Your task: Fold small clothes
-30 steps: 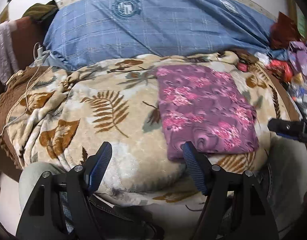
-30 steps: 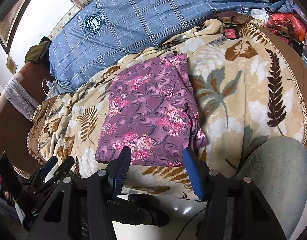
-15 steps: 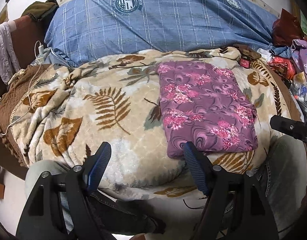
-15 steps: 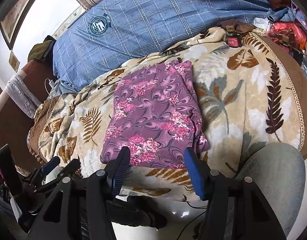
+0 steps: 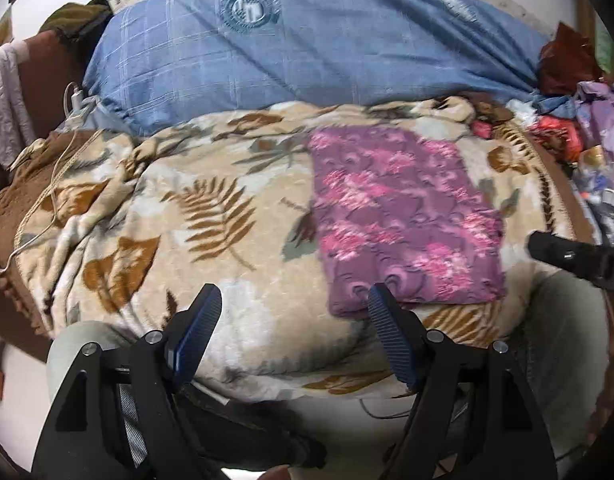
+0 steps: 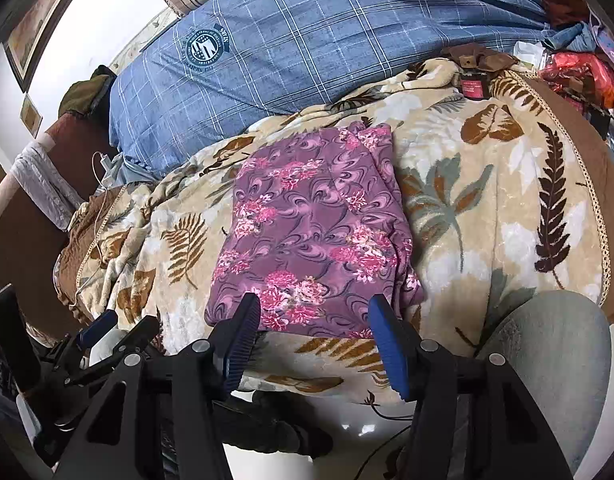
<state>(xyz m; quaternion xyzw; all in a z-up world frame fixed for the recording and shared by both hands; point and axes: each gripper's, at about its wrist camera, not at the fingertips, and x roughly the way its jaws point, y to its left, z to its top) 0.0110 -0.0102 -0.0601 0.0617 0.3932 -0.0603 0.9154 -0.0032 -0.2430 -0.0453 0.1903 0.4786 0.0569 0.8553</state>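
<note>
The blue ribbed fingers (image 5: 195, 330) of the left gripper (image 5: 293, 330) are spread with nothing between them; those of the right gripper (image 6: 313, 338) are held apart too, empty. The purple floral folded cloth (image 6: 313, 236) is laid flat on the beige leaf-print blanket (image 6: 487, 200), at twelve o'clock from the right gripper (one o'clock from the left). A fold seems finished; next, its near edge would be pinched.

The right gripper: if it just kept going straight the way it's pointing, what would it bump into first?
Probably the near edge of the folded purple floral garment, lying on the leaf-patterned blanket. The right gripper has open, empty jaws; depth is unclear.
</note>
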